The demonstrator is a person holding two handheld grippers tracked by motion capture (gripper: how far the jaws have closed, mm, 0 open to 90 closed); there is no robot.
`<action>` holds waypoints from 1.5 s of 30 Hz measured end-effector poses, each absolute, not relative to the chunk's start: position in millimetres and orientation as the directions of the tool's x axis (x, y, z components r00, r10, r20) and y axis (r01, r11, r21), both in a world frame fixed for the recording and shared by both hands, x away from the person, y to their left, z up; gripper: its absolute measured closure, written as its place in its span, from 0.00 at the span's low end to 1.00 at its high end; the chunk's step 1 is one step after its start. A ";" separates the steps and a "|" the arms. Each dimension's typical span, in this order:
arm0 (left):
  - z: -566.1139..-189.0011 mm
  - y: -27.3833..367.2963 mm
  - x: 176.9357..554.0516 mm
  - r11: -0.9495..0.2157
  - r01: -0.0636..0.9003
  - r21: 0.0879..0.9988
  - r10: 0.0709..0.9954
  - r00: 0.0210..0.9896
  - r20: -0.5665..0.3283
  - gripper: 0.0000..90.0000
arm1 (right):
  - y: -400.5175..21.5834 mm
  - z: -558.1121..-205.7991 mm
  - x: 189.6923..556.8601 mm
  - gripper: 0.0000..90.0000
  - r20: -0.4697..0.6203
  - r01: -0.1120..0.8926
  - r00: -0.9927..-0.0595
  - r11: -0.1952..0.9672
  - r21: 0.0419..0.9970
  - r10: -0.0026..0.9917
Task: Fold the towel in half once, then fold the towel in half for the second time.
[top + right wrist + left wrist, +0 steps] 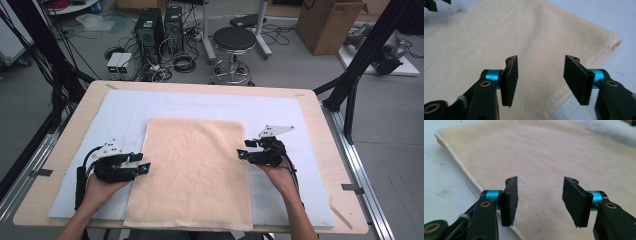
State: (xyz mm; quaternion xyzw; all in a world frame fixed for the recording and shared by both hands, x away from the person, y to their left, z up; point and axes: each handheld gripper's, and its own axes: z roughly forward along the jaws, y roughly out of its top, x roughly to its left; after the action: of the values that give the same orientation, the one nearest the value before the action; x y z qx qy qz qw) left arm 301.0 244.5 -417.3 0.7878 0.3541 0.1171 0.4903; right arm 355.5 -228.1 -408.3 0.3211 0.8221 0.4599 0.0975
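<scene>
Pale blue padding (280, 107) covered the wooden bench (82, 107), and on it lay a cream towel (192, 170), folded flat, its near edge reaching the bench's front lip and its far edge well short of the padding's back. Both long sides looked straight, with a doubled hem showing along the towel (544, 152) in the left gripper view and a rounded folded corner on the towel (474, 45) in the right gripper view. The left gripper (141, 162) sat at the towel's left edge and the right gripper (243, 149) at its right edge, roughly level with each other. Each had its 2 jaws spread apart with nothing between them; the pads of the left gripper (540, 200) and the right gripper (540, 78) hung above the cloth without pressing on it. Judging from this, the main risk was an uneven pick: if 1 gripper pinched only the top layer while the other took both, the fold would likely skew or open. A shallow bite at the hem could also slip, and dragging the cloth toward the front lip might tip it off the bench.
</scene>
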 end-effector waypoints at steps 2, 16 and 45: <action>-413.5 241.6 308.0 -0.273 0.443 0.854 0.681 0.716 -0.154 0.49 | -224.7 -405.0 360.1 0.43 0.148 0.441 -0.776 0.360 0.822 0.613; -400.3 241.6 337.2 -0.227 0.454 0.862 0.705 0.687 -0.175 0.46 | -210.1 -397.8 370.5 0.34 0.154 0.443 -0.783 0.366 0.818 0.603; -387.9 252.6 365.1 -0.202 0.462 0.864 0.742 0.648 -0.173 0.44 | -212.9 -405.4 380.8 0.23 0.166 0.476 -0.738 0.331 0.815 0.654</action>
State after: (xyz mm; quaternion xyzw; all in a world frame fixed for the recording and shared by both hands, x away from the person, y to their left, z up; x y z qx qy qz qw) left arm 365.1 252.6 -387.9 0.7621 0.3948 0.1420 0.4931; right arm 380.8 -212.9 -405.4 0.3485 0.8101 0.4615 0.0964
